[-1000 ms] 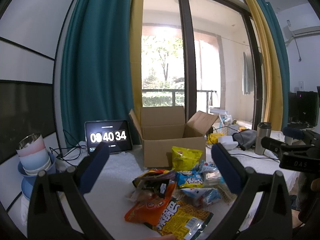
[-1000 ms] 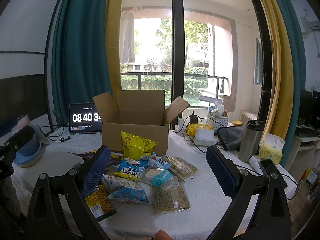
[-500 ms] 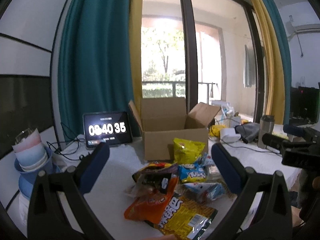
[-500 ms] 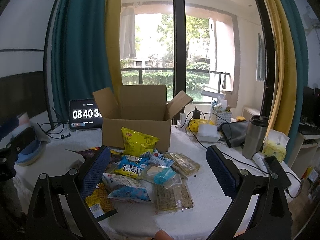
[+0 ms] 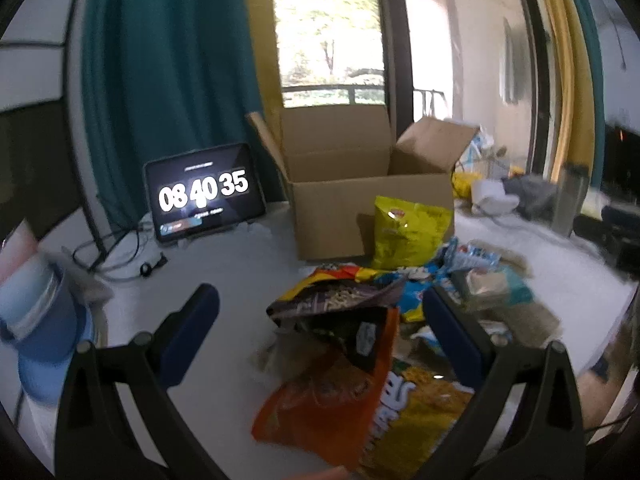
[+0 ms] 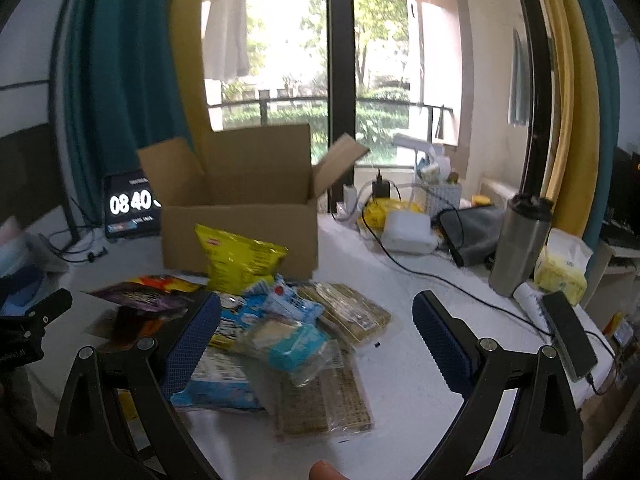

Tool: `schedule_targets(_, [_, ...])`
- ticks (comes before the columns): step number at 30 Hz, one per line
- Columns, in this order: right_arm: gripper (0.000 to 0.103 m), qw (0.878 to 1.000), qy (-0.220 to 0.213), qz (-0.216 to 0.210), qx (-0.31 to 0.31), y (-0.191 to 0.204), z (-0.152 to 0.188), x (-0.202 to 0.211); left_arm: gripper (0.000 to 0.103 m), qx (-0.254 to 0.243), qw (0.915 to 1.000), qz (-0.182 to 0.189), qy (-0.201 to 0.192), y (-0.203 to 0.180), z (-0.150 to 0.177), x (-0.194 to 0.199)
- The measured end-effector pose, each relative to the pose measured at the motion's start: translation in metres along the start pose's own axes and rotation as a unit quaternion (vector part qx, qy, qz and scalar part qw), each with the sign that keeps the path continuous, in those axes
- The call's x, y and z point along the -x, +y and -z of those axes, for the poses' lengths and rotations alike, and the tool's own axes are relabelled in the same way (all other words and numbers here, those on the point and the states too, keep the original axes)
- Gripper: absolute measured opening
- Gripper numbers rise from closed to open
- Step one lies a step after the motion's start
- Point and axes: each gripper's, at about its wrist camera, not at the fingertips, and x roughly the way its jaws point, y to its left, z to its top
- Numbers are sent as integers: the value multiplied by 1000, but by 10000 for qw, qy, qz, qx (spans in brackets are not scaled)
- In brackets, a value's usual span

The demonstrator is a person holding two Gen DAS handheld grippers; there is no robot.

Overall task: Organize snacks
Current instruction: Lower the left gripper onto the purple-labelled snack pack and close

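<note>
Hovering above a white-covered counter [image 6: 400, 360], two grippers are both standing released, their blue-padded fingers spread wide with nothing between them. The left gripper [image 5: 320, 324] is hanging over the near-left part of a heap of snacks, where one orange bag [image 5: 332, 404] is lying partly on one yellow bag with red lettering [image 5: 424, 420], and one dark crumpled bag [image 5: 340, 308] is sitting on top of the orange one. The right gripper [image 6: 316, 332] is hanging over the right part of the same heap, where one light-blue wrapped pack [image 6: 292, 340] is resting on two clear packs of tan crackers [image 6: 344, 312], with one blue-and-white bag [image 6: 224, 384] lying under its left finger [image 6: 192, 344]. One bright yellow chip bag [image 6: 240, 260] is standing upright, leaning against the front of one open cardboard box [image 6: 240, 204] whose flaps are sticking up; the inside of the box is not showing. Left of the box, one tablet [image 5: 204, 192] is displaying 08 40 35. To the right, one steel tumbler [image 6: 520, 244] is standing upright near one black phone [image 6: 568, 332] and one yellow tissue pack [image 6: 560, 276]. At the left edge, a stack of bowls [image 5: 36, 312] is appearing too blurred to count.
</note>
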Motion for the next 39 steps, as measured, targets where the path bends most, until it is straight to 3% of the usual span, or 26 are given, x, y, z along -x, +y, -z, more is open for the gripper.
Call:
schedule_targets(7, [98, 9980, 626, 25, -94, -16, 9, -57, 101, -904, 9946, -90, 511, -13, -2, -57])
schedule_targets(14, [98, 9961, 870, -89, -139, -17, 11, -89, 101, -1042, 9924, 245, 608, -13, -13, -75])
schedule_targets(20, [98, 9951, 933, -322, -56, -9, 5, -101, 60, -598, 9891, 961, 937, -4, -17, -85])
schedule_targets(21, [98, 9951, 926, -339, -43, -8, 4, -102, 45, -601, 9901, 802, 986, -2, -17, -87])
schedule_targets(25, [98, 9947, 946, -392, -19, -5, 2, -103, 42, -176, 9932, 591, 984, 21, -20, -89])
schedule_targets(27, [98, 9946, 959, -397, -17, -5, 3, -104, 42, -233, 9928, 546, 1037, 25, -18, -96])
schedule_targets(30, [98, 9942, 991, -412, -18, -2, 3, -106, 42, -272, 9910, 761, 1064, 26, -17, -102])
schedule_targets(32, [98, 9942, 994, -418, 17, 2, 2, -107, 30, -438, 9910, 800, 984, 20, -17, -101])
schedule_targets(34, [98, 9944, 963, -423, 42, 4, 1, -105, 10, -406, 9897, 880, 1056, 19, -16, -103])
schedule_targets(39, [98, 9945, 970, -389, 34, 4, 0, -105, 1, 70, 9894, 1157, 870, 29, -20, -92])
